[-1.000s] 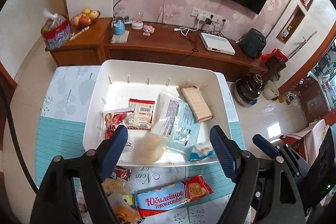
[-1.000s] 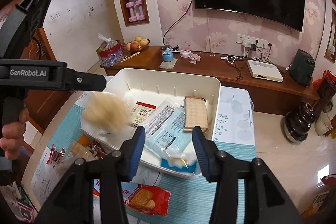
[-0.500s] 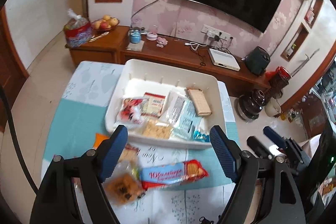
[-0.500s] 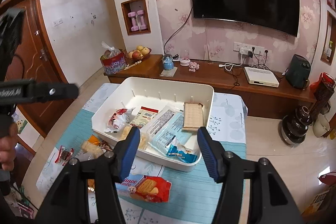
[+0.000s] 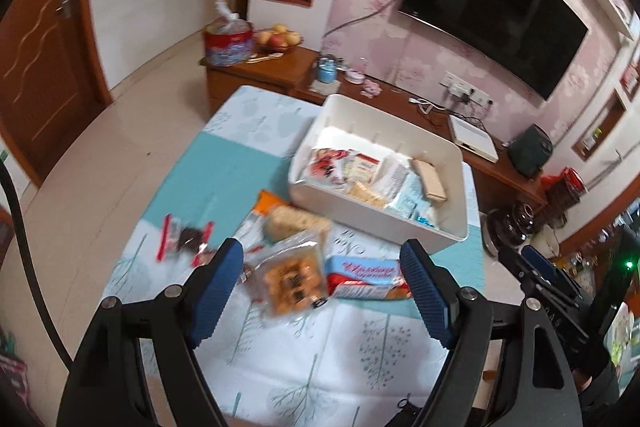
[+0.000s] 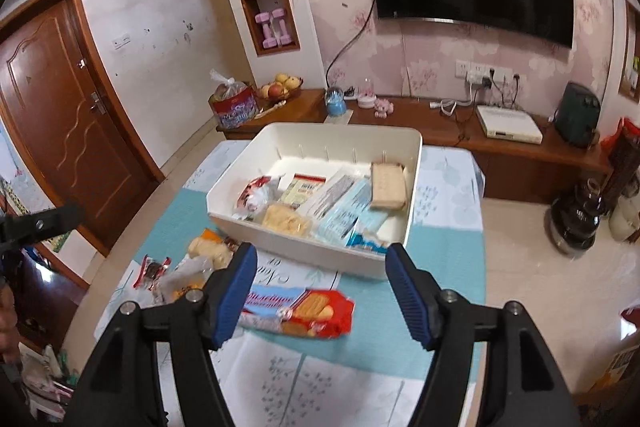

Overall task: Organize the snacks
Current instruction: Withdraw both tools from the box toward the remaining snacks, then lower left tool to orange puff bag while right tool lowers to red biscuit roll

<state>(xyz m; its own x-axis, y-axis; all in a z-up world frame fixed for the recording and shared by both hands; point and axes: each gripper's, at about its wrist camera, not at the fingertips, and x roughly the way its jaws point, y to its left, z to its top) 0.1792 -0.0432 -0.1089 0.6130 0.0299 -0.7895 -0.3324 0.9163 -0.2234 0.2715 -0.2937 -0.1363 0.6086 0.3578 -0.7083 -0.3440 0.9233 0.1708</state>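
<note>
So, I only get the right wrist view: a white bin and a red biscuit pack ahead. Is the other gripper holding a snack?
Observer: No. The left gripper is open, with nothing between its fingers.
Visitor: What is in front of it, then?
Observer: A clear packet of orange pastries lies on the tablecloth, framed between its two fingers. In your view, a finger of the right gripper hides most of that packet.
</note>
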